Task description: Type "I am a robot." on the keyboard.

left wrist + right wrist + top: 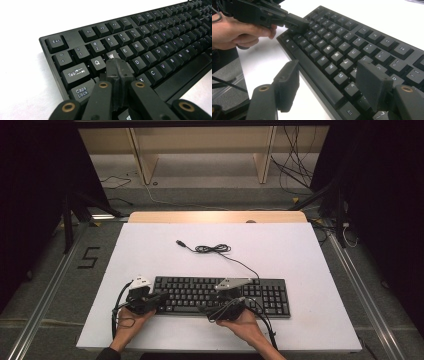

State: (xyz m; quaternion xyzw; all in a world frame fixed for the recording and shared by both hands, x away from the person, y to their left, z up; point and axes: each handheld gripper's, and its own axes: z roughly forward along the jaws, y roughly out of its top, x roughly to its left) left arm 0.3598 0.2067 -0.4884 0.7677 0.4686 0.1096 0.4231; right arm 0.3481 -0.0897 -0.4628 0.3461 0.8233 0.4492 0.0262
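Note:
A black keyboard (270,295) lies near the front of the white table top (300,255). Its cable (212,249) is coiled behind it and ends in a loose plug. My left gripper (161,296) is shut with nothing between its jaws. In the left gripper view the closed tips (116,65) rest low over the keyboard (155,45), just in front of the W key. My right gripper (210,309) is open over the keyboard's front edge. In the right gripper view its pads (287,82) straddle the space bar region of the keyboard (352,37), and the left gripper (297,23) shows farther off.
A wooden table edge (215,216) runs along the back, with shelf legs and loose floor cables (295,170) beyond. Metal rails flank the table, and a "5" mark (89,257) is on the floor at the left. White surface lies free behind and beside the keyboard.

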